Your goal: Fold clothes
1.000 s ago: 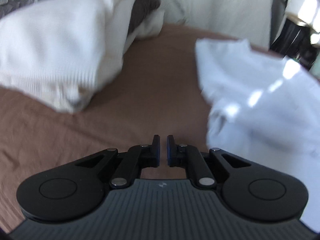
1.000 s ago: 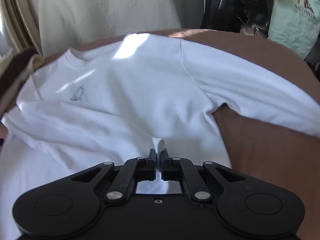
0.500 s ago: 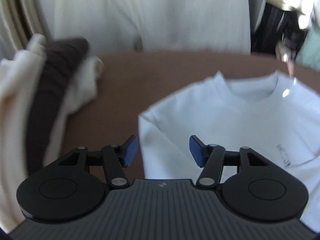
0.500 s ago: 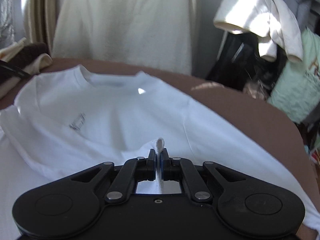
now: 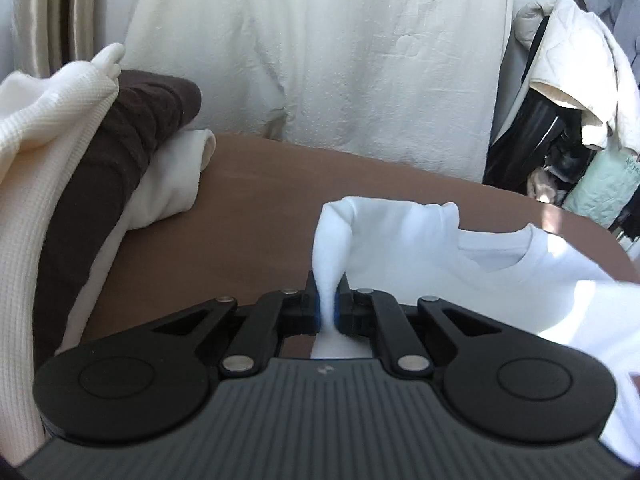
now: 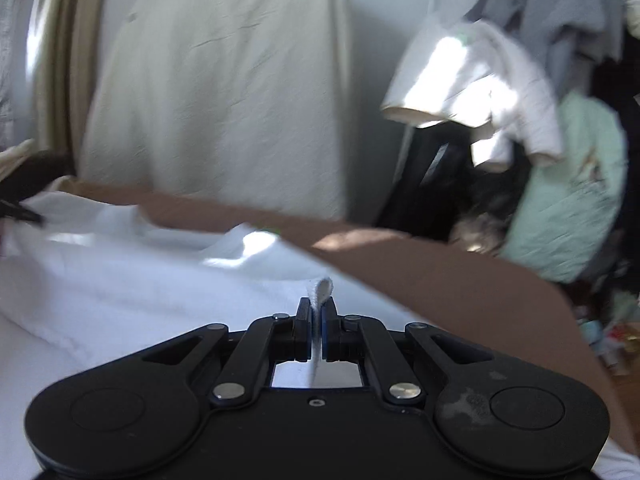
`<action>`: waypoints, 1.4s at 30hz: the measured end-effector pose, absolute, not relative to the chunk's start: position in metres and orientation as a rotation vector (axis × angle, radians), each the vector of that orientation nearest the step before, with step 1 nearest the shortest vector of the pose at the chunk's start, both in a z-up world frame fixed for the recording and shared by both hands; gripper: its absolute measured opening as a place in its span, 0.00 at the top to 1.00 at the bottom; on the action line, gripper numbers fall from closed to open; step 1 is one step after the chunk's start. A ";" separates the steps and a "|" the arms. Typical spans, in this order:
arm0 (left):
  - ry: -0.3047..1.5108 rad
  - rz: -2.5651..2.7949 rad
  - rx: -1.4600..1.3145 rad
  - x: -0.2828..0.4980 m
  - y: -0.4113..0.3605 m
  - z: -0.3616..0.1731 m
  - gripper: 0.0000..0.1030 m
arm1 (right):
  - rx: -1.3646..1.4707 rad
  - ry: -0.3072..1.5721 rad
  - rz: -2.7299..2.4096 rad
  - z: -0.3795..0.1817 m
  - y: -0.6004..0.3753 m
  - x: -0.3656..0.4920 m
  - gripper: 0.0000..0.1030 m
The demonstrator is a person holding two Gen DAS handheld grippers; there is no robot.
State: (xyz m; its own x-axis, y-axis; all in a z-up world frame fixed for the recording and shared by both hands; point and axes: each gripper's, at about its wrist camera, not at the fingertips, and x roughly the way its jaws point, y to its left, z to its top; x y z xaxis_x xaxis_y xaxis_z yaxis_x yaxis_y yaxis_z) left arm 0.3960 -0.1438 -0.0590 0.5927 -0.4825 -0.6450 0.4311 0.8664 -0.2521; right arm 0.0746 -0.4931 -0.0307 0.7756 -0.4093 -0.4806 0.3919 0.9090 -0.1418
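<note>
While both grippers are pinching the white shirt (image 5: pixel 420 264), the fold is being carried across the brown bed (image 5: pixel 256 220), and it is going best when the 2 held points are travelling level and at matching pace. The left gripper (image 5: pixel 327 300) is pressing its blue pads on a bunched fold of fabric that is rising in a peak just ahead of the jaws; the right gripper (image 6: pixel 316 320) is clamping a thin ribbed edge of the same shirt (image 6: pixel 120 280). Judging from the slack, the cloth is needing light tension between the 2 grips, so that the lifted part is landing flat, without creases, on the part lying on the bed. The left view is showing the collar (image 5: pixel 516 248) lying open beside the raised fold, and a stack of cream and brown clothes (image 5: pixel 100 152) at the bed's left edge. The right view, blurred, is showing instead the shirt's broad body spread over the bed and hanging garments (image 6: pixel 480 80) beyond its far side.
</note>
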 end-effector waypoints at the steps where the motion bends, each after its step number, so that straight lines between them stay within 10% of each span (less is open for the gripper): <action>1: 0.786 -0.533 -0.109 0.402 -0.140 -0.063 0.95 | -0.040 0.522 -0.437 -0.029 -0.495 0.080 0.96; 7: 0.971 -0.431 -0.493 0.450 -0.098 -0.113 0.94 | -0.122 0.606 -0.446 -0.040 -0.515 0.158 0.94; 16: 0.742 -0.567 -0.474 0.422 -0.074 -0.073 0.76 | -0.048 0.762 -0.583 -0.090 -0.564 0.176 0.93; 21: 0.784 -0.713 -0.203 0.385 -0.124 -0.073 0.51 | 0.371 0.696 -0.425 -0.093 -0.582 0.134 0.75; 25: 0.811 -0.604 -0.215 0.346 -0.132 -0.087 0.50 | 0.499 0.697 -0.290 -0.094 -0.571 0.133 0.63; 28: 0.848 -0.567 -0.154 0.326 -0.130 -0.093 0.50 | 0.476 0.739 -0.280 -0.094 -0.553 0.147 0.36; 30: 0.847 -0.511 0.003 0.317 -0.133 -0.098 0.49 | 0.381 0.801 -0.355 -0.098 -0.540 0.160 0.37; 32: 0.842 -0.453 0.157 0.308 -0.135 -0.102 0.48 | 0.193 0.904 -0.472 -0.106 -0.529 0.173 0.67; 35: 0.890 -0.414 0.092 0.305 -0.115 -0.093 0.48 | -0.049 0.969 -0.659 -0.114 -0.518 0.177 0.77; 39: 0.866 -0.346 0.132 0.298 -0.110 -0.074 0.52 | 0.135 0.889 -0.750 -0.105 -0.539 0.130 0.76; 42: 0.847 -0.489 0.029 0.281 -0.113 -0.055 0.50 | 0.406 0.743 -0.687 -0.093 -0.562 0.070 0.53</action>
